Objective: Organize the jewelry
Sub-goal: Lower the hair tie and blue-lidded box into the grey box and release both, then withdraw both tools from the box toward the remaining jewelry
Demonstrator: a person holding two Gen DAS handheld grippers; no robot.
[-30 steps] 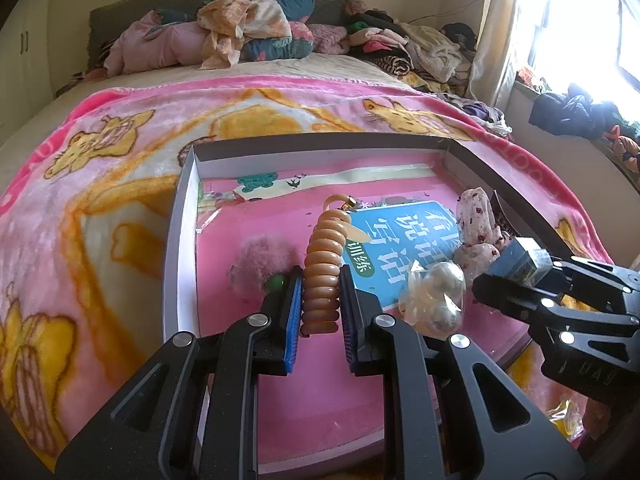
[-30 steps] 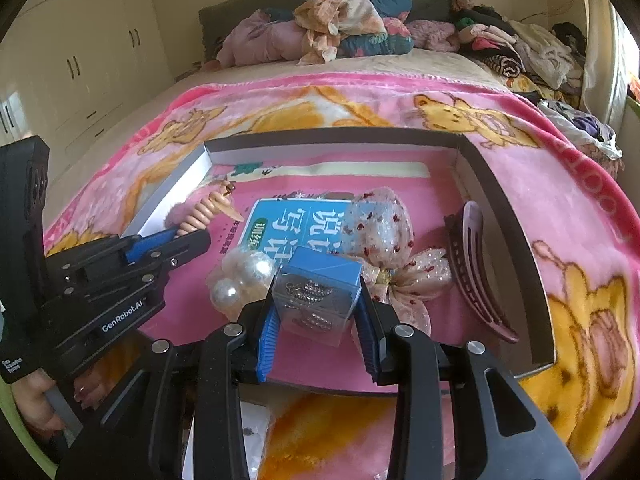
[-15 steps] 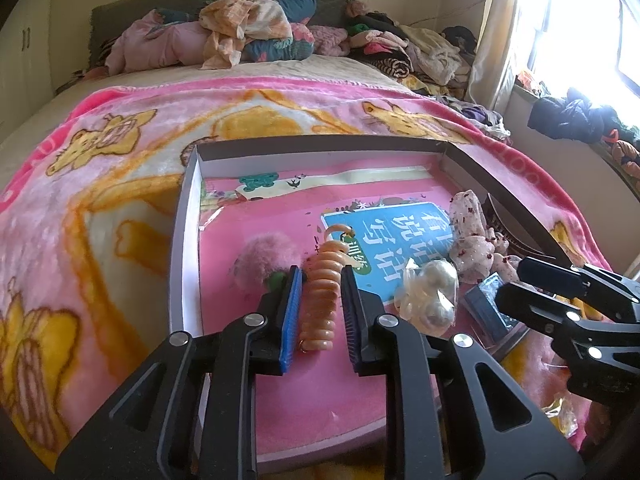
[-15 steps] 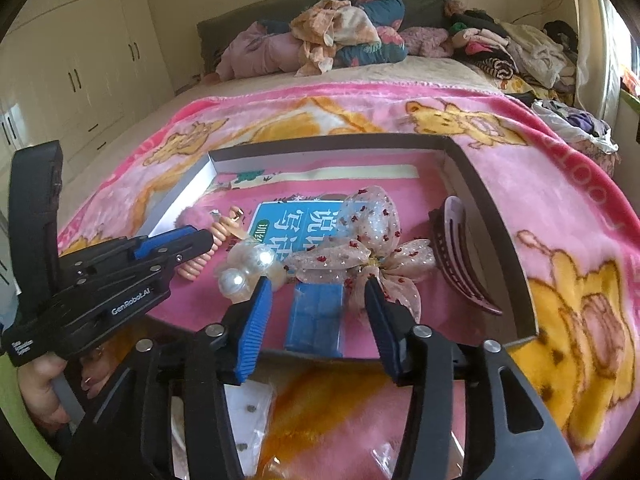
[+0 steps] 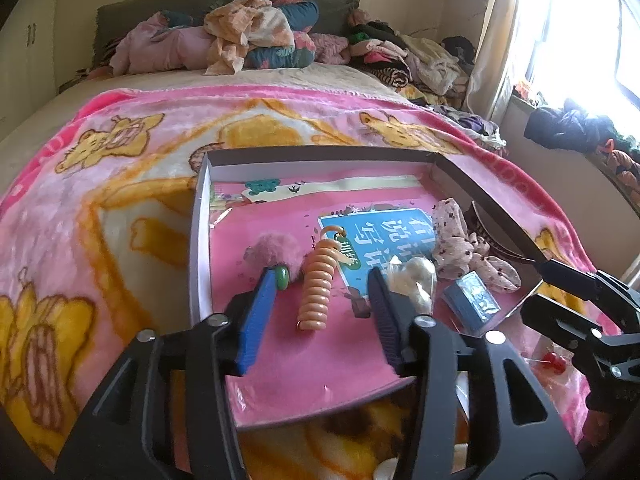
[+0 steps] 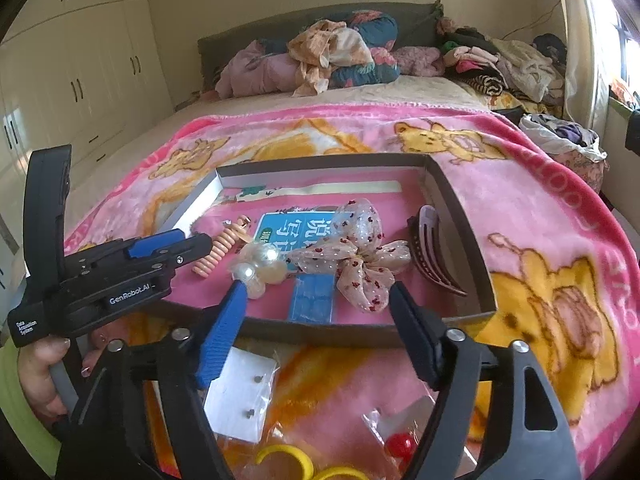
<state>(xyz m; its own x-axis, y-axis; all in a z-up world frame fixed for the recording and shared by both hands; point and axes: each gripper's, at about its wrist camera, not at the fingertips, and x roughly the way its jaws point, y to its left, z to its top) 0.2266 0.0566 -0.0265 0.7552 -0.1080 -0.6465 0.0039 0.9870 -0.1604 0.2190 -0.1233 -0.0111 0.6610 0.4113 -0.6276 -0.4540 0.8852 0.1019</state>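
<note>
Both grippers have just let go of their loads. A second ago the left gripper (image 5: 324,304) pinched the peach-coloured plastic spiral hair tie (image 5: 318,284); now its jaws are opening, and the tie lies free between the two pads, touching neither of them. The right gripper (image 6: 316,312) held the small blue rectangular box (image 6: 313,298); its jaws are also opening, spread wide, and the box now rests on the floor of the shallow cardboard tray (image 6: 460,216), just ahead of the fingers and between them. I judge that two more pieces are now stored in the tray, and both hands are free for the loose items on the pink blanket (image 6: 540,184) below the right gripper.

The spiral tie lies flat, with its long axis running away from the left gripper, almost along the fingers. Its far end, with the small gold ring, leans a little to the right, onto the blue booklet (image 5: 384,236).
</note>
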